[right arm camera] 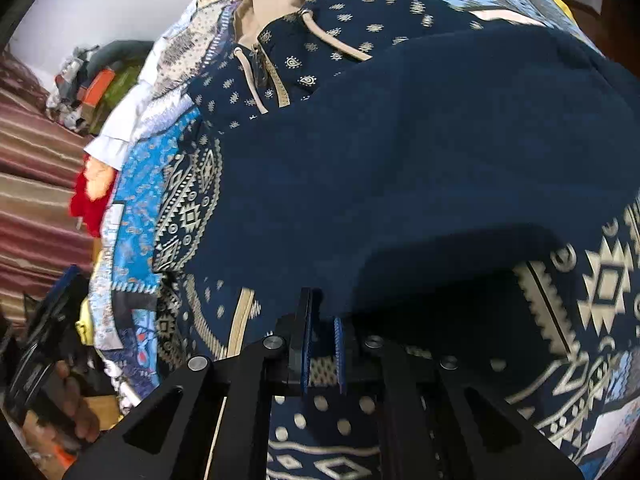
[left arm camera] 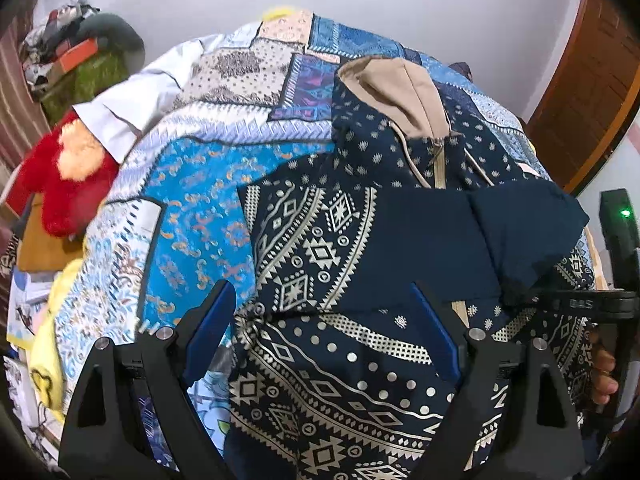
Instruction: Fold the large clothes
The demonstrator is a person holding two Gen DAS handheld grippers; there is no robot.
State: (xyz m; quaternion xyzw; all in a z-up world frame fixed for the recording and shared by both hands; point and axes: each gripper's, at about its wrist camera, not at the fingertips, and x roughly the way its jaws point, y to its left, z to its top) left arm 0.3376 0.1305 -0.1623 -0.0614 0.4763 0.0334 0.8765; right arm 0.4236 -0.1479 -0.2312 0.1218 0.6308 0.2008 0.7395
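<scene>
Navy patterned hoodie [left arm camera: 360, 240] lies on the bed quilt [left arm camera: 192, 208], one flap folded over showing its plain inside. Right gripper [right arm camera: 320, 354] pinches the flap's edge, fingers nearly together. Left gripper [left arm camera: 324, 320] spread wide, hovering over the hem. White wall [left arm camera: 200, 0] behind.
</scene>
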